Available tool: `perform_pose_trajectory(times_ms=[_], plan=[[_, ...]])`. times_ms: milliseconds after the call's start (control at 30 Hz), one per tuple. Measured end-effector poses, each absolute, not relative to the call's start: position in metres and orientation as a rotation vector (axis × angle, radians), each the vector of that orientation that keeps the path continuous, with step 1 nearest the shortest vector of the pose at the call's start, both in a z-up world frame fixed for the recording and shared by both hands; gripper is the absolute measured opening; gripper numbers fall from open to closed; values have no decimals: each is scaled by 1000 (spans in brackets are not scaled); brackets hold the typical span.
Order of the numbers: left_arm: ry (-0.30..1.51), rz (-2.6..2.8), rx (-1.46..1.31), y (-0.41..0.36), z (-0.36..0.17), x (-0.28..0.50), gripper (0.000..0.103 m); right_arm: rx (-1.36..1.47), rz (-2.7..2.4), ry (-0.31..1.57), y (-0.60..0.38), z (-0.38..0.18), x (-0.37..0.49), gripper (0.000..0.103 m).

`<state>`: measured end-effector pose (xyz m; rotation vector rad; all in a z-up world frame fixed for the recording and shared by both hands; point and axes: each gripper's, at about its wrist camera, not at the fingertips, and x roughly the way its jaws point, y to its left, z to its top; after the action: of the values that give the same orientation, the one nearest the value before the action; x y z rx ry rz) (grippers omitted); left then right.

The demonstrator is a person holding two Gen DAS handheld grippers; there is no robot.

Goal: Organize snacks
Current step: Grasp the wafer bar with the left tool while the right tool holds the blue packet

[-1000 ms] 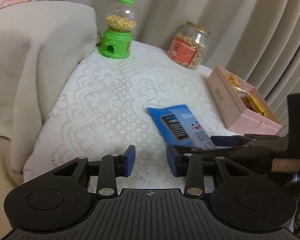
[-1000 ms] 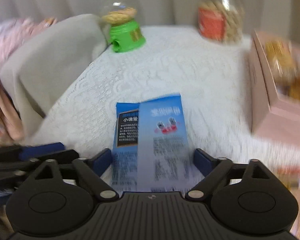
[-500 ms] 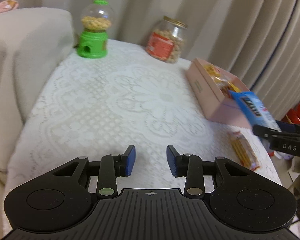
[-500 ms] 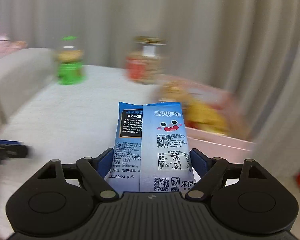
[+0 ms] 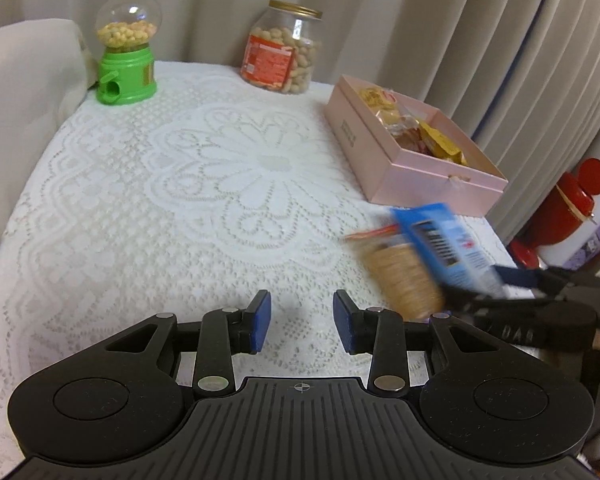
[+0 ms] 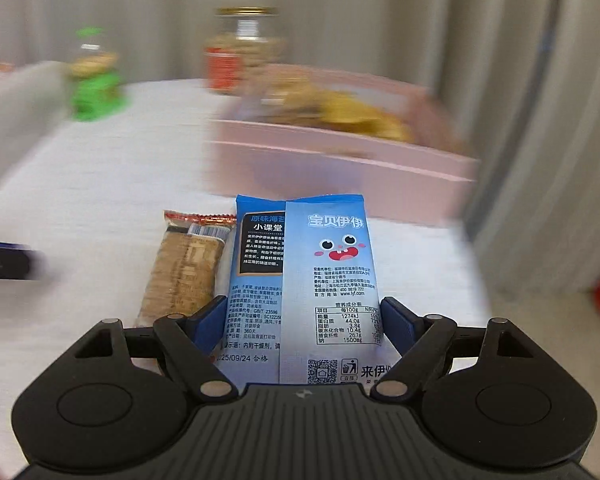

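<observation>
My right gripper (image 6: pixel 302 320) was clamped on the blue snack packet (image 6: pixel 300 280), its long axis running straight out along the fingers, so the free end pointed at the pink box (image 6: pixel 340 168) dead ahead and a little higher. That was the relation I cared about: packet nose-on to the box's near wall, box already part full of snacks, so I judged I needed height before going forward. My left gripper (image 5: pixel 302 322) sat apart and empty above the lace-covered bench (image 5: pixel 180 208), well away from the box (image 5: pixel 416 168). The biscuit packet (image 6: pixel 184 268) lay flat on the bench just beside my right fingers, lengthwise like the blue one, nearer my right gripper than my left.
</observation>
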<state>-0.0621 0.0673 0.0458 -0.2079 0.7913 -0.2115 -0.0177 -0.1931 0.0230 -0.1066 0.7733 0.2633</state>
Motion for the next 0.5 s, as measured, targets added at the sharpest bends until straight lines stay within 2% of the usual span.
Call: perform_pose_trajectory(times_ms=[300, 433, 500], plan=[[857, -265, -265, 50, 45, -40, 39, -198, 145, 678, -179, 13, -30, 85], [888, -258, -269, 31, 40, -14, 39, -55, 150, 730, -219, 8, -30, 88], [901, -255, -233, 18, 37, -5, 48, -3, 147, 731, -234, 7, -32, 89]])
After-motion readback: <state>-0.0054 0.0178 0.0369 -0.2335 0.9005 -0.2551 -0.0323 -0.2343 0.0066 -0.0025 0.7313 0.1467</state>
